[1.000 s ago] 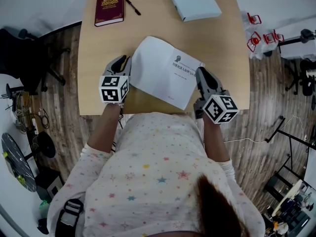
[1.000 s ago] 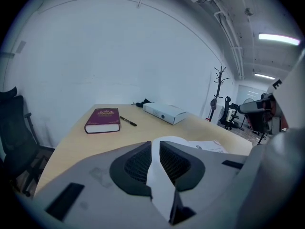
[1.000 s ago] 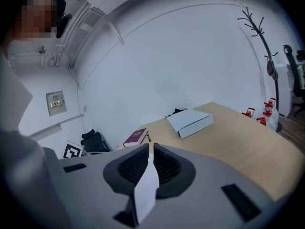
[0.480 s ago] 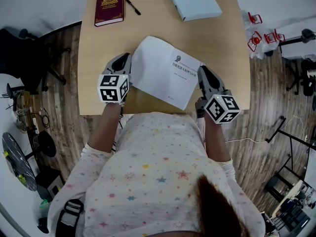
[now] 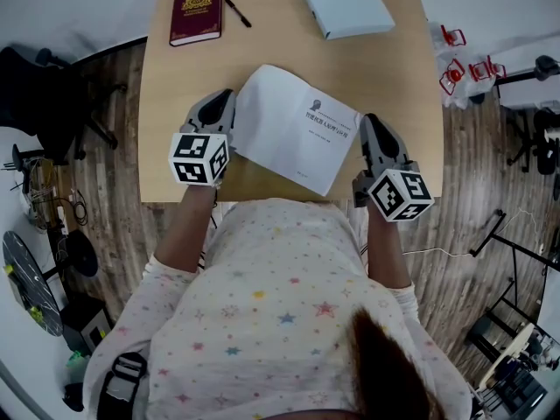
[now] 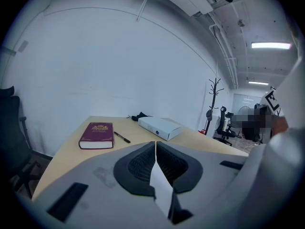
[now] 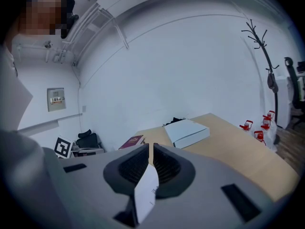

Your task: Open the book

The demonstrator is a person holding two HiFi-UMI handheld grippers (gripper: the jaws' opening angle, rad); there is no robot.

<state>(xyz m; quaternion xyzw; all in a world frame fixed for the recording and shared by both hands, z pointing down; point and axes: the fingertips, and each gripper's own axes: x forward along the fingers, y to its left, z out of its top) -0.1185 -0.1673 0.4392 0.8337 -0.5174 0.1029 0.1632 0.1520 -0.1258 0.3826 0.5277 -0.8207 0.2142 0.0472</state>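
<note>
A thin white book [image 5: 293, 129] with dark print on its cover lies askew near the front of the wooden table [image 5: 394, 77]. My left gripper [image 5: 225, 108] is shut on the book's left edge. My right gripper [image 5: 368, 128] is shut on its right edge. In the left gripper view the pads [image 6: 143, 163] press together on a white page edge [image 6: 161, 190]. In the right gripper view a printed white page edge [image 7: 146, 194] is likewise pinched between the dark pads [image 7: 164, 166].
At the table's far left lie a maroon hardback [image 5: 194, 12] and a black pen [image 5: 237, 13]. A flat white box [image 5: 341, 1] sits at the far middle. Small red objects [image 5: 455, 68] stand on the floor to the right, and a black chair [image 5: 35, 86] to the left.
The left jaws have closed on the book's left edge. Both grippers have lifted a little with the edges they hold.
</note>
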